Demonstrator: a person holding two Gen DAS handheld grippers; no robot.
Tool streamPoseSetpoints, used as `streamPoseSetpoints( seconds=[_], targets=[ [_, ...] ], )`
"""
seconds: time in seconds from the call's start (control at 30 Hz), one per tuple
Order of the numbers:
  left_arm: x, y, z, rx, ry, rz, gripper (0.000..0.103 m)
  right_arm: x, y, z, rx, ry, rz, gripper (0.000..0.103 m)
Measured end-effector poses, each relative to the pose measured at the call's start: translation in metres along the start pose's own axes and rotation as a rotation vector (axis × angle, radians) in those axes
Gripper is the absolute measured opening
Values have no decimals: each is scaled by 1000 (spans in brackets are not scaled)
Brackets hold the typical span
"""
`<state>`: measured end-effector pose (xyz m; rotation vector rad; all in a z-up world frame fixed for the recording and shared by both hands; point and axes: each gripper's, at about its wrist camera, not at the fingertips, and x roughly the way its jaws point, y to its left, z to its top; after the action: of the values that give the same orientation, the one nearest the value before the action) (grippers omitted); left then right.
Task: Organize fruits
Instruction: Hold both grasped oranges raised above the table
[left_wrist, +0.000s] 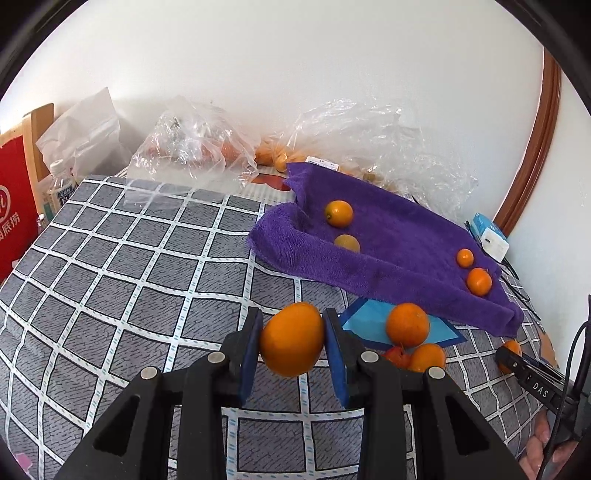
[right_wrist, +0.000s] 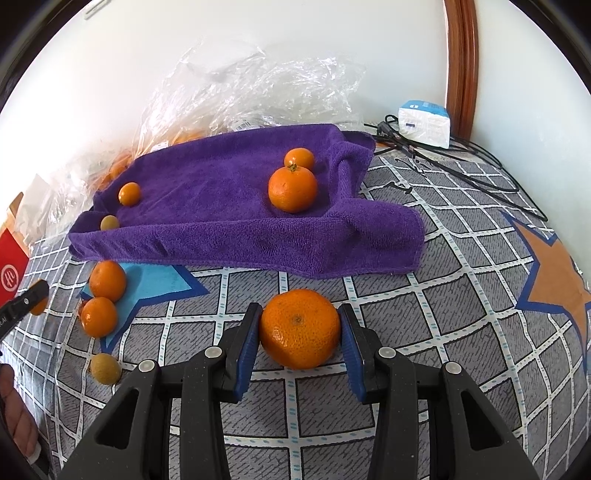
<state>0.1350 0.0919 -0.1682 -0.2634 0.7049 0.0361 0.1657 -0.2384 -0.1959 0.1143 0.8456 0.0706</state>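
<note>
We have one fruit in each gripper. The left gripper (left_wrist: 292, 341) is clamped on a smooth orange (left_wrist: 292, 339), both blue pads pressed against its flanks; in the left wrist view the fruit appears lifted clear of the checked cloth (left_wrist: 147, 258) that covers the surface. The right gripper (right_wrist: 300, 330) is clamped on a larger mandarin (right_wrist: 300, 328), navel end facing the camera; whether it rests on the cloth or hangs just above it we cannot tell.

Destination, as we judge it: the purple towel (right_wrist: 229, 206), at 12 o'clock from the right gripper and at about 1 o'clock from the left. It already carries two pairs: a stemmed mandarin (right_wrist: 292, 189) with a smaller orange fruit (right_wrist: 299, 158) just behind it at its right end, and a small orange fruit (right_wrist: 129, 193) with a yellowish one (right_wrist: 109, 223) at its left end. The grouping looks to be by kind, though that is our reading only.

Still loose on the cloth, at 9 to 10 o'clock of the right gripper: two oranges (right_wrist: 107, 280) (right_wrist: 98, 316) on the blue star print, and a yellowish-brown fruit (right_wrist: 106, 368) nearer us.

Notes for doing the step well:
- Keep clamp pressure steady; soft skins bruise and round fruit squirts out.
- Clear the towel's raised front fold before lowering.
- Set each fruit beside its like, in a hollow, so it cannot roll.
- Let the pads part only once the fruit rests.
- Move one hand at a time to keep the grippers apart.
</note>
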Motion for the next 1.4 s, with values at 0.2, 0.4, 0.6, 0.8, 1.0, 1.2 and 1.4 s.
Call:
streamPoseSetpoints(
  seconds=[0.2, 0.4, 0.6, 0.8, 1.0, 1.2, 1.4],
  targets=[
    [-5, 1, 0, -1, -20, -7, 31, -6, 4, -2, -2, 3, -6, 42],
    [-5, 2, 1, -12, -17, -8, 31, -26, 7, 2, -9, -31, 9, 41],
    [-11, 1, 1, -10, -35, -13, 31, -22, 10, 2, -22, -14, 22, 41],
    [-8, 4, 2, -28, -14, -34, 31, -10, 10, -3, -51, 1, -10, 49],
    [-5, 4, 1, -22, -15, -15, 31, 4, 12, -1, -44, 33, -21, 46],
    [-4, 3, 1, -12, -11, -15, 31, 4, 16, -2, -58, 19, -18, 40],
    [-1, 2, 0, -4, -2, 0, 31, -9, 13, 3, -30, -1, 8, 40]
  ],
)
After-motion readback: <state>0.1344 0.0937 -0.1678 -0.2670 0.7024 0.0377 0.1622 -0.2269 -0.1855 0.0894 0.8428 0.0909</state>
